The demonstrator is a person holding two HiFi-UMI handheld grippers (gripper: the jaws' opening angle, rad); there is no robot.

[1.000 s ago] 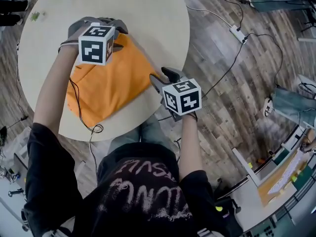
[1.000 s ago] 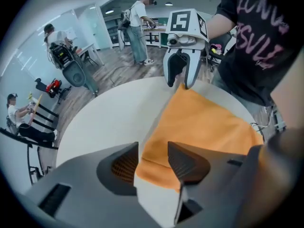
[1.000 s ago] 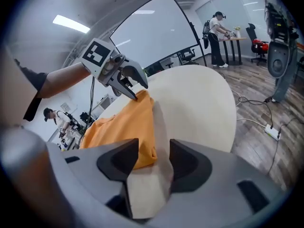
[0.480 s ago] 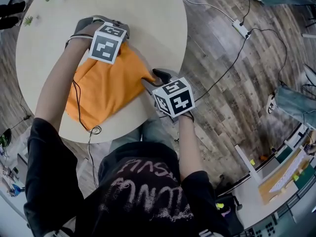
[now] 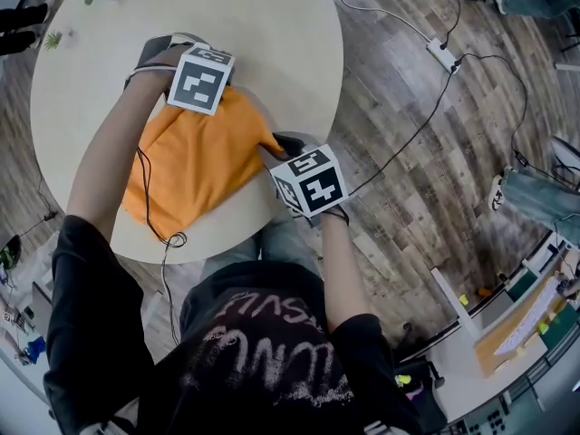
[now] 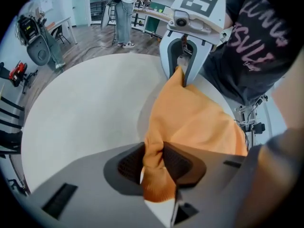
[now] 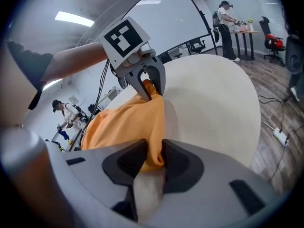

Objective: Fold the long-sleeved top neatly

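Left gripper [image 6: 154, 163], jaws just closing, pinches orange top's [image 5: 190, 166] far corner; right gripper [image 7: 152, 160] likewise, corner at table's [image 5: 272, 25] near edge.

Open-plan office or lab — desk [image 7: 247, 32], swivel chair [image 7: 272, 41], floor cables [image 5: 419, 132].

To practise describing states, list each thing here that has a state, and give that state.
Orange fabric long-sleeved top: folded over, lying on the round beige table, pinched at two points.
Left claw: has just been closing; clamped on the top.
Right claw: has just been closing; clamped on the top.
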